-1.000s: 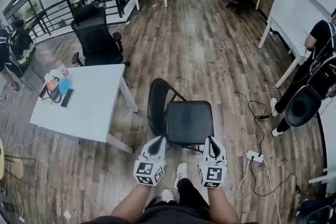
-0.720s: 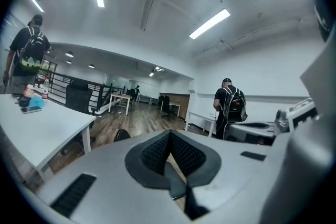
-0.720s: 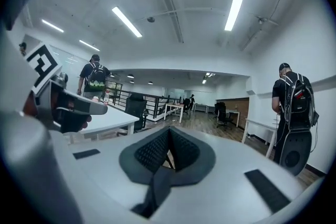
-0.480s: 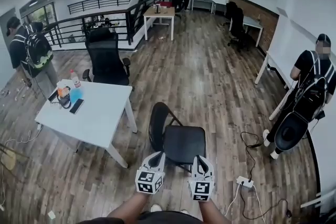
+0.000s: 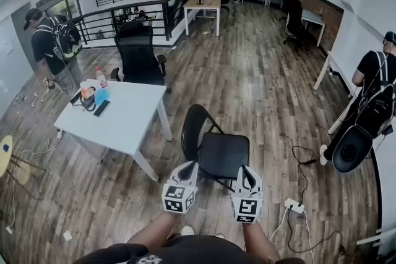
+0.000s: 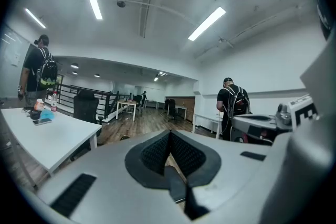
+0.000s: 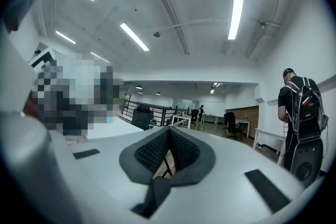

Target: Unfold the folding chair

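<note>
Two sets of jaws are pressed together with nothing between them. The left gripper [image 5: 189, 165] and right gripper [image 5: 246, 170] hang side by side, pointing about level, at the near edge of the folding chair [image 5: 218, 153]. Their own views look out across the room, so neither appears to hold it. The chair stands on the wooden floor [image 5: 260, 89] off the right edge of the white table [image 5: 127, 117], seat flat and backrest up. It looks fully opened, which would explain the empty, closed grippers.
</note>
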`<state>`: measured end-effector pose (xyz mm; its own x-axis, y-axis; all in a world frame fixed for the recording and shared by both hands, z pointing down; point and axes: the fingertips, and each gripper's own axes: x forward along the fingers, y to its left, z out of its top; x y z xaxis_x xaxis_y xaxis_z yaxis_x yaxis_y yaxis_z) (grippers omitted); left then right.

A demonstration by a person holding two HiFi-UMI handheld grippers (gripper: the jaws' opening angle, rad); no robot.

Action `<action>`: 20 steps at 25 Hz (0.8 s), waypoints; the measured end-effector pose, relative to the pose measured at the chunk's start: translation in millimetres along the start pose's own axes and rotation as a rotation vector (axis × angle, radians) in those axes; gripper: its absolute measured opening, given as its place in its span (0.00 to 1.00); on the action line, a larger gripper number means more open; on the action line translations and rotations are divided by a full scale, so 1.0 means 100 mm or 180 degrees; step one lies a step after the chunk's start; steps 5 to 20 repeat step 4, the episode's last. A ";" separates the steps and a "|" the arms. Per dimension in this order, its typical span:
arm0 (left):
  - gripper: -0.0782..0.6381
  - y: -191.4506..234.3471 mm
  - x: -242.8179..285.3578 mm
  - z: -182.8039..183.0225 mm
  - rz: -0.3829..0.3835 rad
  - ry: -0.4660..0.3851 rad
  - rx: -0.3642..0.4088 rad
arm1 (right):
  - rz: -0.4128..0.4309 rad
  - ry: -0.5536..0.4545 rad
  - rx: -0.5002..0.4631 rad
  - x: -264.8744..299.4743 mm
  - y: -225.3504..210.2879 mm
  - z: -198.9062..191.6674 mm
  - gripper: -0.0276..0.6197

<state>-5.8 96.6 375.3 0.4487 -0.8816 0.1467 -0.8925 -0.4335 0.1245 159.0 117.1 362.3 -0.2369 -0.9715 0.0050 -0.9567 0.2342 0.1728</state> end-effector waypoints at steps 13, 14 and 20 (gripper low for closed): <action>0.12 -0.10 0.09 0.08 0.0145 -0.0145 -0.0002 | 0.0010 -0.0173 -0.0111 0.04 -0.36 0.11 0.06; 0.12 -0.10 0.09 0.08 0.0145 -0.0145 -0.0002 | 0.0010 -0.0173 -0.0111 0.04 -0.36 0.11 0.06; 0.12 -0.10 0.09 0.08 0.0145 -0.0145 -0.0002 | 0.0010 -0.0173 -0.0111 0.04 -0.36 0.11 0.06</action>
